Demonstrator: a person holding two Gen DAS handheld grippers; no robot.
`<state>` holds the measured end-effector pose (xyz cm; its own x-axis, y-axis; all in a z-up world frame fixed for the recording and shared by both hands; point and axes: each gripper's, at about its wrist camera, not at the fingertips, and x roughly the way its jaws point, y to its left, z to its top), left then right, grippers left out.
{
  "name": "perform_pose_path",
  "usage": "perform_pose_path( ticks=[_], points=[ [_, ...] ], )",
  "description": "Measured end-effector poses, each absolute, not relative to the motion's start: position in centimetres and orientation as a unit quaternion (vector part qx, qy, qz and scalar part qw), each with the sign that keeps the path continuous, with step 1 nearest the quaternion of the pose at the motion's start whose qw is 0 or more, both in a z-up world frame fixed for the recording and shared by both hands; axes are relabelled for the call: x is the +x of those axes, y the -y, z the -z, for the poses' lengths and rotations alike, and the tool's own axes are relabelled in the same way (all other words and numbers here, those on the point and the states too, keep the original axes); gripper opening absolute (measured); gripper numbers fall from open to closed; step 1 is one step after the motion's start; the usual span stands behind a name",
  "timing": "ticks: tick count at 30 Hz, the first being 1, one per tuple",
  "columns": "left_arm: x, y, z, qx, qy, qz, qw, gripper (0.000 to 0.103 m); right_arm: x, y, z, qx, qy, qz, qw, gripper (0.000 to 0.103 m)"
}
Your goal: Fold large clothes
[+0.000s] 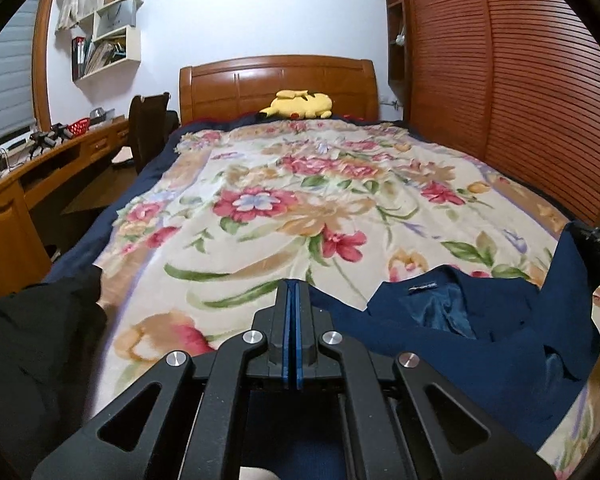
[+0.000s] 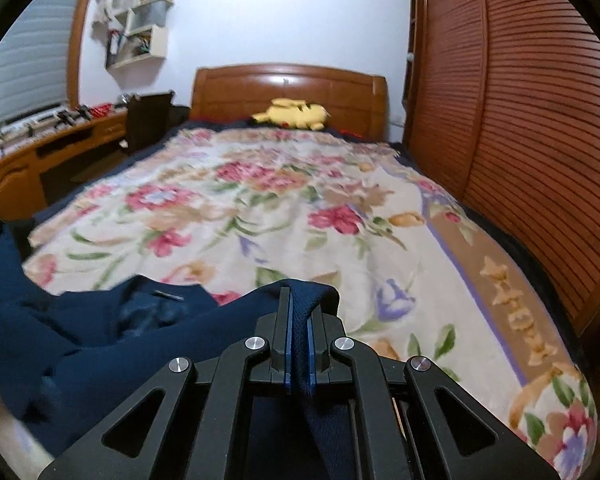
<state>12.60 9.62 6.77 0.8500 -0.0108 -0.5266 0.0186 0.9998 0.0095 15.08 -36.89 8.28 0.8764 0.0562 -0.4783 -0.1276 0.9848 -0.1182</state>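
Note:
A navy blue jacket lies rumpled on the near end of the floral blanket, its shiny lining and collar label facing up. My left gripper is shut on the jacket's edge; navy cloth runs from its tips to the right and under it. In the right wrist view my right gripper is shut on a thick fold of the jacket, which bunches over its tips. The left wrist view shows the right gripper lifting a jacket corner at the far right. The cloth sags between the two grippers.
The floral blanket covers the bed up to the wooden headboard, where a yellow plush toy lies. Slatted wooden wardrobe doors run along the right side. A desk and a chair stand left. Black cloth lies at the near left.

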Motion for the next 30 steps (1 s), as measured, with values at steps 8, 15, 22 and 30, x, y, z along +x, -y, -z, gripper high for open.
perform_pose_path(
  ticks=[8, 15, 22, 30],
  points=[
    [11.2, -9.4, -5.1, -0.004, -0.273, 0.024, 0.962, 0.003, 17.0, 34.1, -5.8, -0.096, -0.286, -0.044, 0.952, 0.005],
    [8.3, -9.2, -5.2, -0.029, -0.275, 0.055, 0.959, 0.049, 13.6, 33.3, -7.5, -0.110, -0.262, -0.051, 0.957, 0.051],
    [5.0, -8.1, -4.9, -0.034, -0.266, 0.072, 0.961, 0.080, 8.2, 31.5, -8.9, -0.126, -0.236, -0.104, 0.958, 0.069],
    [2.2, -7.5, -3.4, -0.023, -0.264, 0.078, 0.961, 0.080, 4.3, 27.8, -6.1, -0.150, -0.280, -0.194, 0.928, 0.069]
  ],
)
